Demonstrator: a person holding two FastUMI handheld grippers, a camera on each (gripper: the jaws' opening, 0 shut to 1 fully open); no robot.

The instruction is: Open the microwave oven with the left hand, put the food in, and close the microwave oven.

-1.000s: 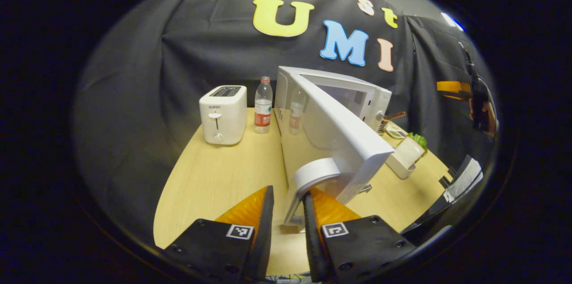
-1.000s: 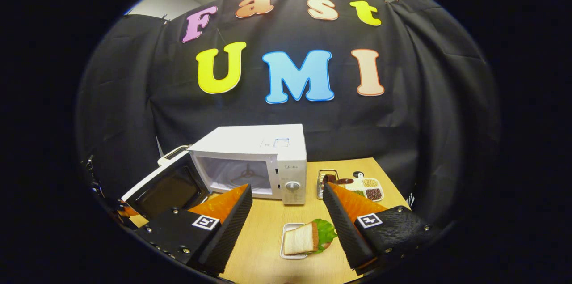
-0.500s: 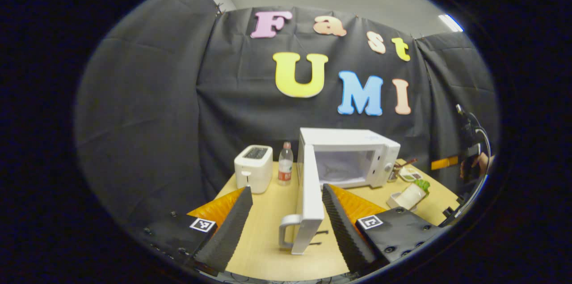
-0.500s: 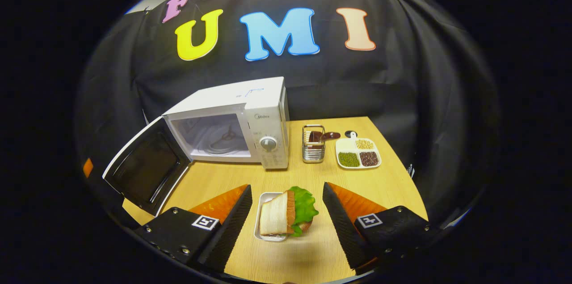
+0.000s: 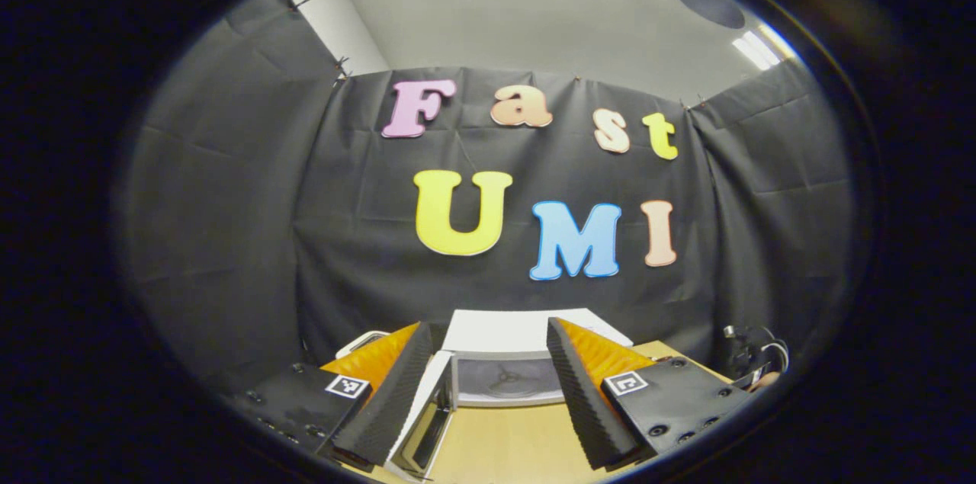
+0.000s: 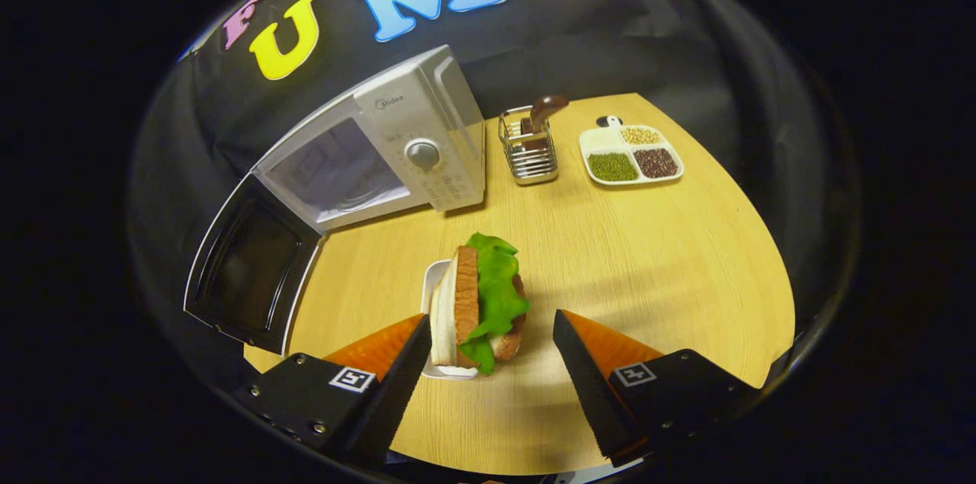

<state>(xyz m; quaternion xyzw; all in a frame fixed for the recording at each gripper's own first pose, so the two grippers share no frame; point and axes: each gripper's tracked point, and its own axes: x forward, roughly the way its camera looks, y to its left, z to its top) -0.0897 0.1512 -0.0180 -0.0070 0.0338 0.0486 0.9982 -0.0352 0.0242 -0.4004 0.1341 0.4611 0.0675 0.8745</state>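
Now the microwave (image 6: 396,152) stands at the back left of the table (image 6: 648,255) with its door (image 6: 248,270) swung wide open to the left, the cavity bare and the turntable hub visible inside. In the right gripper view, the right gripper (image 6: 488,362) hangs low over the sandwich (image 6: 480,305), its fingers spread apart on either side and touching nothing. The sandwich, bread with a green leaf, stands on edge in a small white tray (image 6: 432,293) on the table, in front of the microwave and well apart from it. A wire caddy (image 6: 526,149) with a brown handle sticking up sits just right of the microwave, and a divided dish (image 6: 631,154) of beans lies beyond that. In the left gripper view, the left gripper (image 5: 484,385) is held back from the microwave (image 5: 526,362), tilted up toward the cloth wall, fingers wide apart and empty; the open door (image 5: 423,423) shows between them at lower left.
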